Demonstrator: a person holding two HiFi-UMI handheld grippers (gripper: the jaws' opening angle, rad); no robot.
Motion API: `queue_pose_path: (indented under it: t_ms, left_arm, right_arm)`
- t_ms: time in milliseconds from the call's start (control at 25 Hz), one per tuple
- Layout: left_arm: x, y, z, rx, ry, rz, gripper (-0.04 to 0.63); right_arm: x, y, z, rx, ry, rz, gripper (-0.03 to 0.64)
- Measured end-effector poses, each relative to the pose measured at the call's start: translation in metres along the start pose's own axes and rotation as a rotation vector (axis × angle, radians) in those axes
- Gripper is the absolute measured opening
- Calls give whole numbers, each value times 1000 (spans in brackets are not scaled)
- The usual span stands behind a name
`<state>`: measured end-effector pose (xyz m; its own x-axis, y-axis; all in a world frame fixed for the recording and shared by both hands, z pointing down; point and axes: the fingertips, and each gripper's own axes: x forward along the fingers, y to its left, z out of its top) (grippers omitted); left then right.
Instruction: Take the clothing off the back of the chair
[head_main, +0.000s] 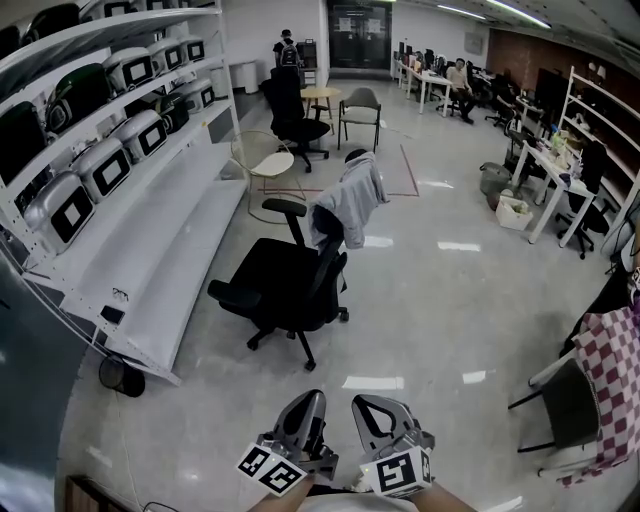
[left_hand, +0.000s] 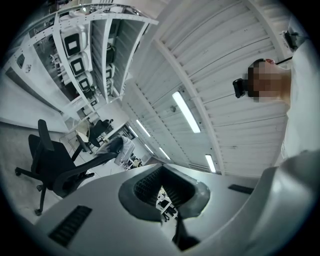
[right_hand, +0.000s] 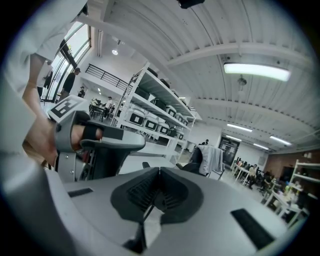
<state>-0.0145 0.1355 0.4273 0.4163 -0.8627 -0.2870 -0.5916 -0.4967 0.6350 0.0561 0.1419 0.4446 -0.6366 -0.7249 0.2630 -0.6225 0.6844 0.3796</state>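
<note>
Open office floor, pale and glossy, spreads ahead. At ten o'clock a shelving rack (head_main: 150, 190) carries rows of boxy devices. Toward twelve o'clock, well apart from both claws, a black office chair (head_main: 285, 285) stands with a grey garment (head_main: 352, 195) draped over the top of its backrest, cloth hanging down either side. At six o'clock the left gripper (head_main: 308, 405) and right gripper (head_main: 368, 408) sit side by side, each with its jaws pressed together on nothing. At three o'clock a checkered cloth (head_main: 612, 375) hangs on another chair.

The garment looks light, soft and limp, and is likely to sag and trail. Pinching a bunched fold at the backrest top and lifting upward seems best.

Only the head view shows the whole drape. The right gripper view catches it small beyond its own jaws, while the left gripper view is mostly ceiling.
</note>
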Motion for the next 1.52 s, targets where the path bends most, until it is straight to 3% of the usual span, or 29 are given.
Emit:
queue_pose_path:
  t_ms: [480,760,1080,1520]
  left_arm:
    - [19,-24,-43,11,-26,54,8]
    - [34,-28,-45,38,-30,54,8]
    - [55,6,-43,18,2,44,8]
    - [91,60,-5,8,23,9,8]
  right_arm:
    - [-31,-31,-30,-22,-24,47,17]
    - [-35,-43,-35,-12,-33,47,17]
    - [-2,-54,-41,0,1,23,17]
    - [74,-60,-21,4,19,18,17]
